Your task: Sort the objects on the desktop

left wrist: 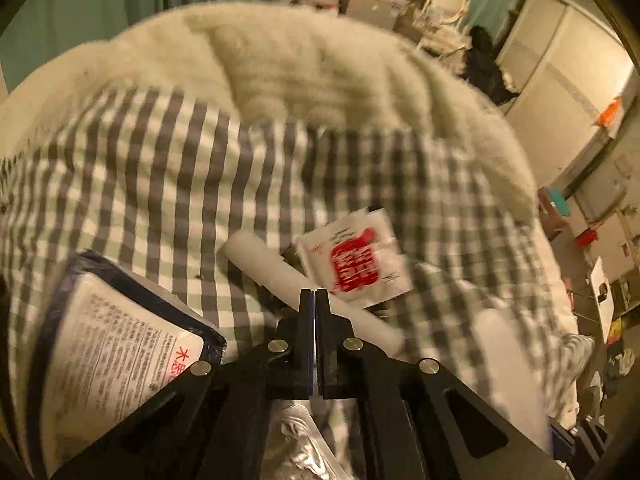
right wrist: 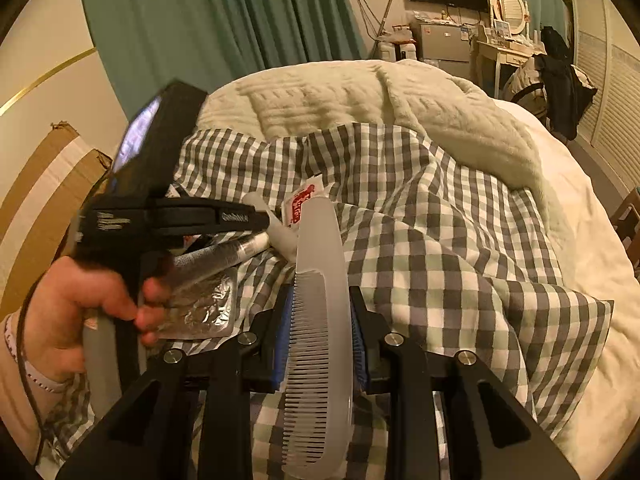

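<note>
My left gripper is shut and empty, its tips just above a white stick lying on the checked cloth. A white sachet with red print lies right of the stick. A dark-edged packet with printed text lies at the left. A silver foil pack lies under the gripper. My right gripper is shut on a translucent white comb, held lengthwise above the cloth. The left gripper body shows in the right wrist view, with the foil pack below it.
A cream fleece blanket lies bunched behind the checked cloth. A clear tube lies beside the foil pack. Cardboard boxes stand at the left. Green curtains, a dresser and wardrobe doors are farther back.
</note>
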Motion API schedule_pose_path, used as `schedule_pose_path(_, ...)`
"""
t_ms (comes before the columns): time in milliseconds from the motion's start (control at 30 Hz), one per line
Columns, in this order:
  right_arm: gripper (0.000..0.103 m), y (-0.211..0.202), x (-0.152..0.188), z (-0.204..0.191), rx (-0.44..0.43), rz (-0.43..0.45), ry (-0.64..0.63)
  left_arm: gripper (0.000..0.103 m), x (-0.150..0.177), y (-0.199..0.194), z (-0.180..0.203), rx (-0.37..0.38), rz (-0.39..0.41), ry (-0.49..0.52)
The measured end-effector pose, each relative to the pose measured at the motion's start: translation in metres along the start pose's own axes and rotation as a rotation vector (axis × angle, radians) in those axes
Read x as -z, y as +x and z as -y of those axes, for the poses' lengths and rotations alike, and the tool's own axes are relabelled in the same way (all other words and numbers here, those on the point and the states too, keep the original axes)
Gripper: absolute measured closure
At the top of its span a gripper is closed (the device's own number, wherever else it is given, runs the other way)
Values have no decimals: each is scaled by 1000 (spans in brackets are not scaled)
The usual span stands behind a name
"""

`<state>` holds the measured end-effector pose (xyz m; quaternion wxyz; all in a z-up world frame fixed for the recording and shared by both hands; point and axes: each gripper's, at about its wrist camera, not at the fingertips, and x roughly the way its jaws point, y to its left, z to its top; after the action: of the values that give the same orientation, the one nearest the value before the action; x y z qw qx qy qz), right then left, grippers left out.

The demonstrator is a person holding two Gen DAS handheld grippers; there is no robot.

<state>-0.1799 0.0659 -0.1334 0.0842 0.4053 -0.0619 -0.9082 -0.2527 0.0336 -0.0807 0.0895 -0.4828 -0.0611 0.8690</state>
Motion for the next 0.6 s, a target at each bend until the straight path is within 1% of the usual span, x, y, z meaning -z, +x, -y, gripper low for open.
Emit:
schedule_pose_path(133, 78, -1, 0, -2, 10, 3, -4, 103, 1, -30, 10, 56, 89, 64)
schedule_pose_path(167, 78, -1, -1, -2, 10, 1, -6, 103, 0, -32, 11, 59, 88, 70)
schedule_pose_path(233, 78, 0, -1, -3, 13, 3, -9, 102, -3, -29, 11, 68, 41, 52)
schedule_pose_path(267, 78, 0, -1, -3, 12, 2, -9, 100, -5, -26, 11, 62, 33, 30)
schedule_pose_path(300, 78, 0, -1, -3, 13, 2, -9, 95, -10, -22, 12, 64, 26, 15)
schedule_pose_path(333, 78, 0, -1, -3, 12, 1, -9, 84, -9, -14, 9, 70, 0, -15)
schedule_pose_path(400, 78, 1, 0, -4, 10, 0, -6, 73, -8, -4, 4, 82, -51, -51)
schedule_pose_path(433, 78, 1, 0, -3, 9, -1, -5, 73, -5, 3, 3, 83, -75, -64)
schedule_pose_path(500, 78, 3, 1, 0, 4, -3, 4, 73, 0, 11, 7, 99, -102, -52)
schedule_pose_path(567, 78, 5, 1, 3, -3, -6, 15, 73, 6, 14, 13, 103, -103, -26)
schedule_pose_path(600, 78, 5, 2, 4, -5, -8, 20, 70, 6, 16, 16, 96, -101, -9)
